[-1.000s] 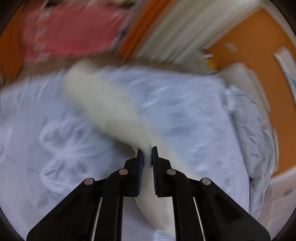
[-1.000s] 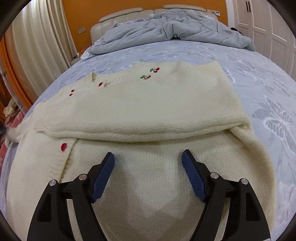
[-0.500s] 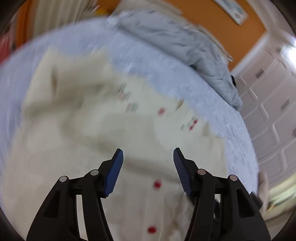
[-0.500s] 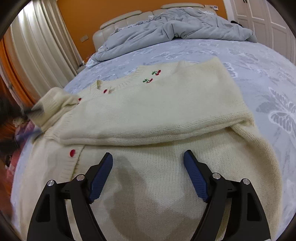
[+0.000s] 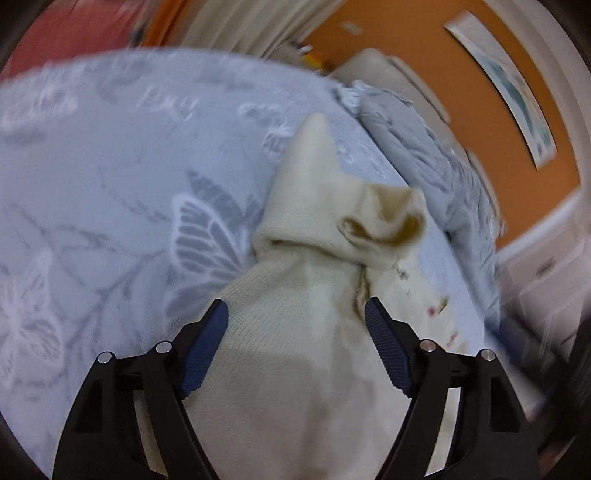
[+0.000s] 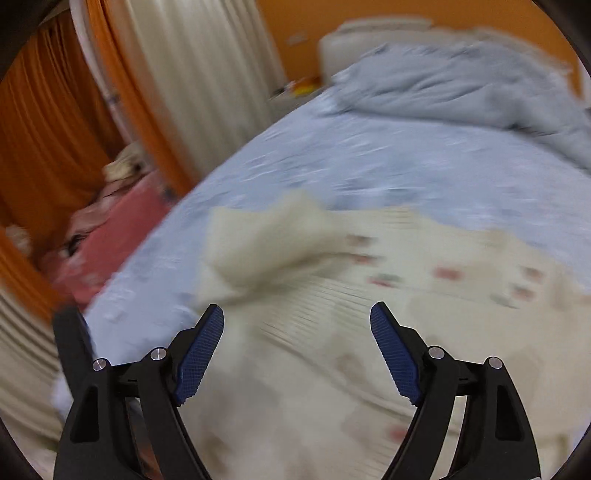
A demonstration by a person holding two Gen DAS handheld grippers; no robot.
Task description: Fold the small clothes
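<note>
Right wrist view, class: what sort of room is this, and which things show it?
Most likely a bedroom: a bed with a pale blue butterfly-print sheet, a rumpled grey duvet at its head, and long cream curtains.

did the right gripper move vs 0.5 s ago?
Yes. The right gripper swung left: the grey duvet slid toward the view's right, and the curtains now fill the left.

A home bedroom. A bed (image 6: 369, 147) fills both views, covered by a pale blue sheet (image 5: 110, 177) printed with butterflies, a crumpled grey duvet (image 6: 461, 85) heaped toward the padded headboard (image 6: 369, 33). Orange walls (image 5: 424, 66) carry a framed picture (image 5: 509, 88). Cream and orange curtains (image 6: 177, 74) hang beside the bed's left edge.
</note>
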